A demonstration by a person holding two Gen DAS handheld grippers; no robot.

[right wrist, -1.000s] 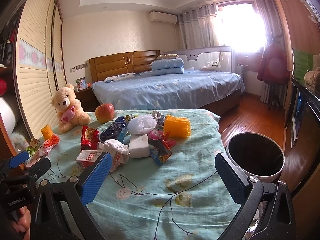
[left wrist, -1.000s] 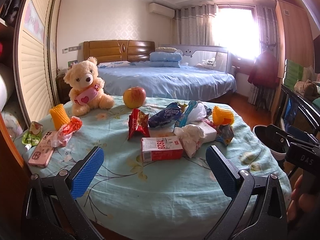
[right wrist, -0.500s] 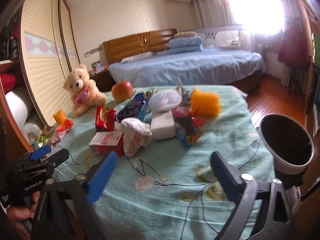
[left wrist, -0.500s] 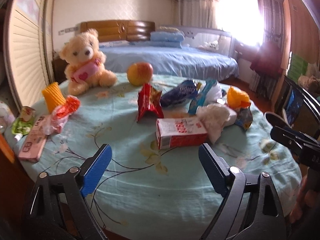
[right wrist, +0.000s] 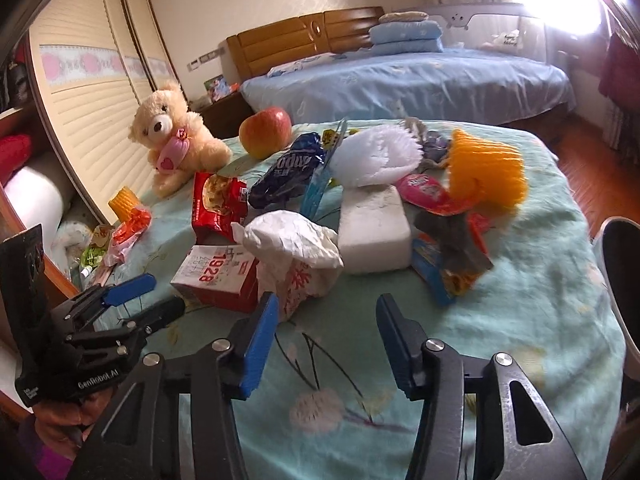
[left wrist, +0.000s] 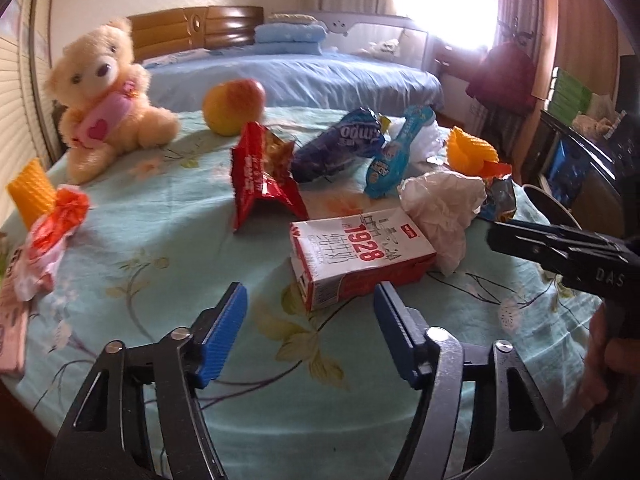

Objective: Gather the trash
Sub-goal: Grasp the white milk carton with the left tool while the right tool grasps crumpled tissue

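Observation:
A red and white "1928" carton (left wrist: 360, 258) lies on the table, just ahead of my open, empty left gripper (left wrist: 312, 326). The carton also shows in the right wrist view (right wrist: 216, 276). A crumpled white paper (right wrist: 292, 240) leans on the carton, right before my open, empty right gripper (right wrist: 324, 336). Around them lie a red snack bag (left wrist: 260, 176), a dark blue wrapper (left wrist: 340, 144), a white foam block (right wrist: 374, 228), orange foam nets (right wrist: 486, 168) and flat wrappers (right wrist: 448, 256).
A teddy bear (left wrist: 104, 96) and an apple (left wrist: 234, 106) stand at the back of the table with the teal floral cloth (left wrist: 160, 232). A bin's rim (right wrist: 620, 280) shows at the right edge. More wrappers (left wrist: 44, 236) lie at the left edge. A bed stands behind.
Both grippers have moved forward and down toward the trash pile. The left one now sits just short of the carton, the right one just short of the crumpled paper. Both stay open.

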